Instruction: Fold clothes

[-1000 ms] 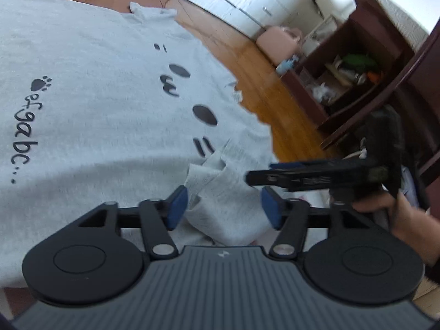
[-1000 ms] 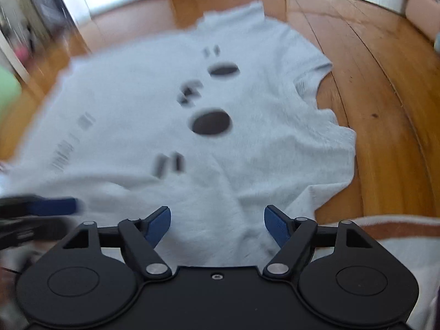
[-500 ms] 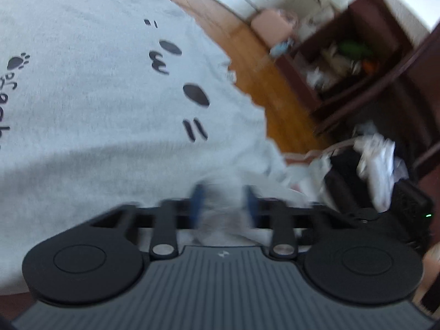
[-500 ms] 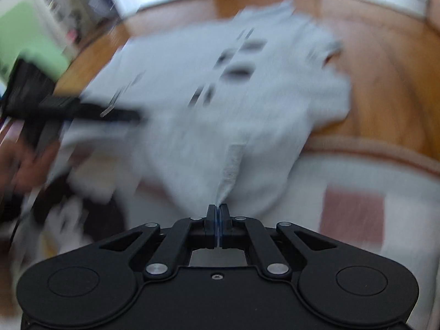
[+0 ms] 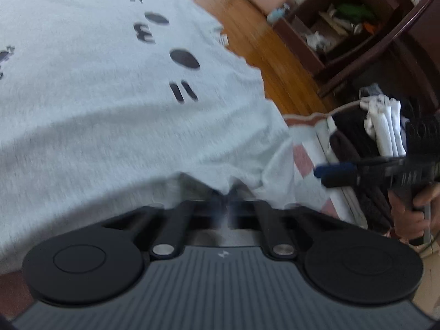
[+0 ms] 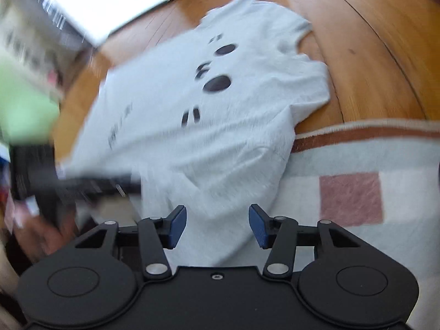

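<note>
A grey T-shirt (image 5: 110,110) with a printed cat face is lying spread on a wooden floor (image 6: 371,41), its near edge reaching onto a pale checked rug (image 6: 357,165). No fold is showing yet — the folding seems to be only beginning, with every fold still ahead.

The left gripper (image 5: 227,200) is closed tight, pinching the near edge of the shirt. The right gripper (image 6: 217,225) is standing about half open and its jaws have just been opening; shirt cloth is lying below and between the blue pads (image 6: 177,227), but they are not pressing on it.

The left wrist view alone is showing a dark wooden shelf (image 5: 343,27) and a pile of other clothes (image 5: 379,126) — plus the right gripper from the side, held in a hand (image 5: 412,209). The right wrist view alone is showing the whole outline of the shirt.
</note>
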`<state>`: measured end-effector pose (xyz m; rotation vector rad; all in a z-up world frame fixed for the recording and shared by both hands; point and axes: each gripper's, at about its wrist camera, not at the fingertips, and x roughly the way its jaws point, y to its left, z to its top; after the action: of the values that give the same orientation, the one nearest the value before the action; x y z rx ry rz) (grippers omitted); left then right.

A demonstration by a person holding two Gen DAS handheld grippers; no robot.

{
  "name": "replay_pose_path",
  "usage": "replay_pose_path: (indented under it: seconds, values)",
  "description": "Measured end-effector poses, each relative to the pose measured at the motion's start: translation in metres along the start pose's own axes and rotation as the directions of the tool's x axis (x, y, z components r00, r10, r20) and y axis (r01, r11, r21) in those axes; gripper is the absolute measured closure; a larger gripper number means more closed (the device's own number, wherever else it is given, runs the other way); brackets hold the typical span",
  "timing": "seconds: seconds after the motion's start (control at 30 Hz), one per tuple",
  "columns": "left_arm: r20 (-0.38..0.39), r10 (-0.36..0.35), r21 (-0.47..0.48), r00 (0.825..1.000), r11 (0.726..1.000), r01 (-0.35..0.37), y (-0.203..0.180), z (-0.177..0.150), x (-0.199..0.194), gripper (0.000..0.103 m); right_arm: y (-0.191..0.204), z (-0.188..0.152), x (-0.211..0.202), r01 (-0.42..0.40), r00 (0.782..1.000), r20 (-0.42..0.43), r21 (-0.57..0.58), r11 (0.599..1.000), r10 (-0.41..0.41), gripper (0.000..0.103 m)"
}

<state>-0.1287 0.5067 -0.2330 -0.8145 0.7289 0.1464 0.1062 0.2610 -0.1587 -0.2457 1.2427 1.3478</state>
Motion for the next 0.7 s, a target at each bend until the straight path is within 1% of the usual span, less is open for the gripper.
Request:
replay_pose_path:
  seconds: [0.1,0.13,0.17,0.27,0.33,0.37,0.4,0.43,0.47,0.5,0.53,0.57,0.6,0.67,0.7]
  values:
    - [-0.064,-0.004,-0.136,0.998,0.991,-0.005,0.008,-0.007,-0.002,0.1,0.014,-0.004,0.002,-0.054,0.998,-0.031,-0.003,0.999,0.054,0.045]
    - [-0.087,0.004,-0.166,0.996,0.986,-0.018,0.011,-0.01,-0.003,0.1,0.022,-0.011,0.006,-0.059,0.998,-0.038,-0.018,0.998,0.058,0.041]
    - [-0.098,0.01,-0.177,0.995,0.984,-0.027,0.014,-0.013,-0.004,0.1,0.029,-0.018,0.011,-0.061,0.997,-0.055,-0.031,0.998,0.059,0.039]
    - [-0.101,0.017,-0.164,0.995,0.986,-0.034,0.014,-0.017,-0.008,0.1,0.049,-0.039,0.032,-0.035,0.99,-0.136,-0.105,0.994,0.02,0.039]
    - [-0.102,0.013,-0.152,0.995,0.988,-0.028,0.011,-0.017,-0.01,0.1,0.062,-0.055,0.043,-0.011,0.983,-0.182,-0.2,0.98,-0.026,0.039]
    - [-0.101,0.015,-0.142,0.995,0.989,-0.029,0.008,-0.018,-0.01,0.1,0.067,-0.062,0.046,0.016,0.983,-0.17,-0.253,0.967,-0.061,0.04]
    - [-0.101,0.017,-0.131,0.995,0.991,-0.03,0.004,-0.018,-0.011,0.1,0.071,-0.067,0.046,0.057,0.986,-0.132,-0.306,0.95,-0.102,0.04]
    - [-0.1,0.019,-0.12,0.995,0.992,-0.032,0.001,-0.018,-0.011,0.1,0.074,-0.072,0.046,0.119,0.985,-0.077,-0.362,0.925,-0.156,0.052]
    - [-0.091,0.015,-0.12,0.996,0.992,-0.026,-0.002,-0.019,-0.013,0.1,0.076,-0.074,0.043,0.184,0.977,-0.023,-0.408,0.894,-0.212,0.097]
    - [-0.068,-0.013,-0.141,0.998,0.99,0.003,-0.002,-0.02,-0.017,0.1,0.077,-0.074,0.04,0.244,0.963,0.008,-0.441,0.864,-0.268,0.1]
    - [-0.053,-0.063,-0.173,0.997,0.984,0.053,-0.002,-0.022,-0.023,0.1,0.08,-0.072,0.032,0.316,0.94,0.037,-0.462,0.828,-0.338,0.101]
    - [-0.047,-0.107,-0.198,0.993,0.976,0.095,-0.003,-0.023,-0.028,0.1,0.087,-0.069,0.02,0.371,0.92,0.072,-0.478,0.796,-0.386,0.101]
    - [-0.041,-0.149,-0.222,0.988,0.965,0.136,-0.005,-0.025,-0.033,0.1,0.092,-0.067,0.004,0.381,0.917,0.087,-0.479,0.791,-0.388,0.101]
    - [-0.052,-0.118,-0.16,0.992,0.981,0.108,-0.019,-0.028,-0.041,0.099,0.099,-0.066,-0.021,0.402,0.91,0.109,-0.468,0.787,-0.4,0.101]
    - [-0.1,-0.04,-0.088,0.994,0.996,0.031,-0.028,-0.03,-0.036,0.099,0.097,-0.069,-0.024,0.425,0.898,0.111,-0.466,0.776,-0.425,0.101]
